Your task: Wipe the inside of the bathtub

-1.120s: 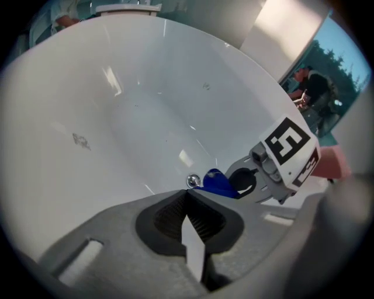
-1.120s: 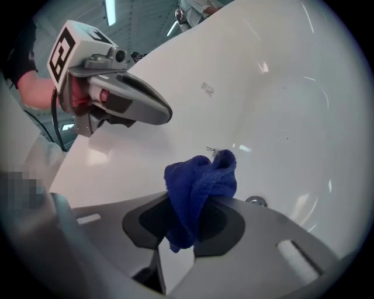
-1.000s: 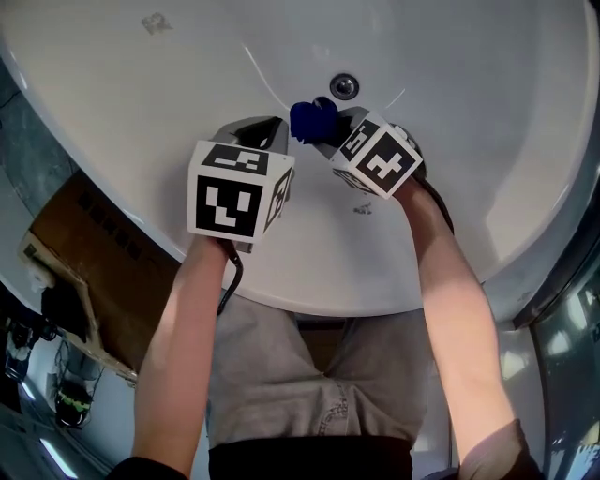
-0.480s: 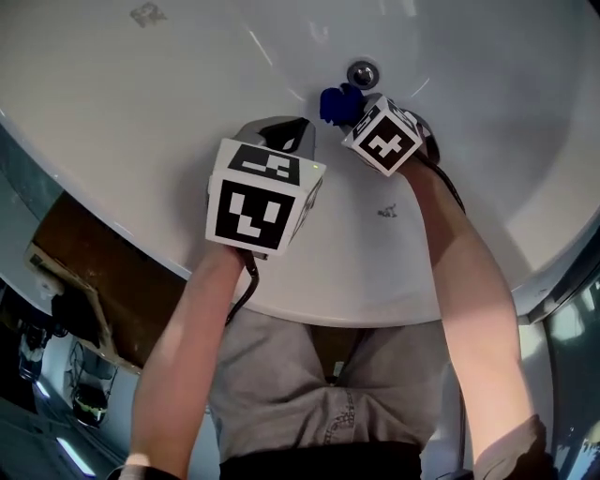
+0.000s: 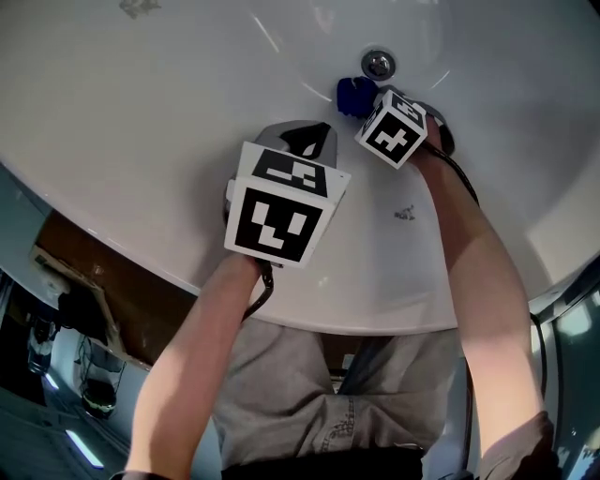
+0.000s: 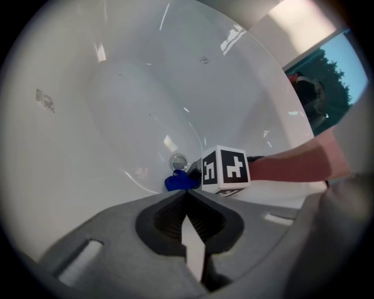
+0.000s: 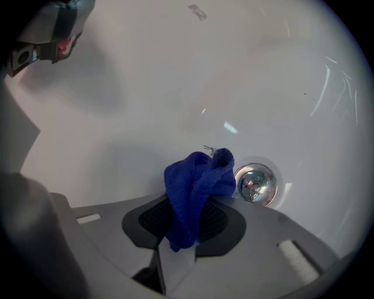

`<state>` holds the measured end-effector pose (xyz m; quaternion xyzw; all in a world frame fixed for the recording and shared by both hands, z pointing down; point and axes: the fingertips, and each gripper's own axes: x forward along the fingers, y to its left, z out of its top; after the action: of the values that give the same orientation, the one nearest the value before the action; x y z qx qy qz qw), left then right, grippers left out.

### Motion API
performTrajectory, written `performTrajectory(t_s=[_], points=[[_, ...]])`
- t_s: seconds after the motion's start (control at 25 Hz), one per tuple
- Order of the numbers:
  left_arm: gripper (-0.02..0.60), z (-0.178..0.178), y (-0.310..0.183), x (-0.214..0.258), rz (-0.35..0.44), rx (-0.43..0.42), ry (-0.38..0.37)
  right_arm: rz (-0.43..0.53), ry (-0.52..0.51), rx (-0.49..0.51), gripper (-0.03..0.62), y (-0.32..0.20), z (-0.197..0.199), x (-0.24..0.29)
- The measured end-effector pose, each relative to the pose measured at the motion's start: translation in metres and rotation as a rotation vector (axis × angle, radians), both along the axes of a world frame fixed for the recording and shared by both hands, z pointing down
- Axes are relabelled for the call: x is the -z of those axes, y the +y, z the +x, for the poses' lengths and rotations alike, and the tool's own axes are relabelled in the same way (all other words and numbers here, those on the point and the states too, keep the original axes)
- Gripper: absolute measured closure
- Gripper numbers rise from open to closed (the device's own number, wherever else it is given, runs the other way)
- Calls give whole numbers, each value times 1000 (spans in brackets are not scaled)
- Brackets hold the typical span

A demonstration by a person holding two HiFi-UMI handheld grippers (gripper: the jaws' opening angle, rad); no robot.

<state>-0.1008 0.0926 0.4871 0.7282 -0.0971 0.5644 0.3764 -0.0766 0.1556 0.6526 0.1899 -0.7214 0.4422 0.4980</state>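
Observation:
The white bathtub (image 5: 187, 112) fills the head view, with its chrome drain (image 5: 378, 64) at the top. My right gripper (image 5: 361, 97) is shut on a bunched blue cloth (image 5: 352, 94), held low in the tub just beside the drain (image 7: 255, 183). In the right gripper view the blue cloth (image 7: 196, 190) stands up between the jaws. My left gripper (image 5: 305, 141) hovers over the tub's near wall, shut with nothing in it. From the left gripper view I see the blue cloth (image 6: 181, 181), the drain (image 6: 179, 160) and the right gripper's marker cube (image 6: 225, 169).
A small grey smudge (image 5: 406, 214) marks the tub's near slope, and another mark (image 5: 136, 7) sits at the far left. A brown cardboard sheet (image 5: 103, 272) lies on the floor outside the tub's left rim. A dark window (image 6: 318, 87) is beyond the tub's far end.
The right gripper has carried the blue cloth farther into the tub, closer to the drain. The left gripper has moved to the right and forward over the tub wall.

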Motion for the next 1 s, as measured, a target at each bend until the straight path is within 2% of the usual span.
performTrajectory(t_s=[0.08,0.24,0.4,0.6,1.0], points=[[578,3,4,0,3,-28,5,-22,-1,0,496,5,0,-3],[578,6,5,-1,-4,-27,10,-30,-16,-21,496,3,-4,-5],[578,8,10,2,-6,-52,13,-47,-75,41,497,10,-21,5],[577,9,4,7,1,-24,12,-61,-124,116,497,14,-35,20],[578,-1,-4,16,16,-4,-4,-81,-225,94,497,26,-47,61]])
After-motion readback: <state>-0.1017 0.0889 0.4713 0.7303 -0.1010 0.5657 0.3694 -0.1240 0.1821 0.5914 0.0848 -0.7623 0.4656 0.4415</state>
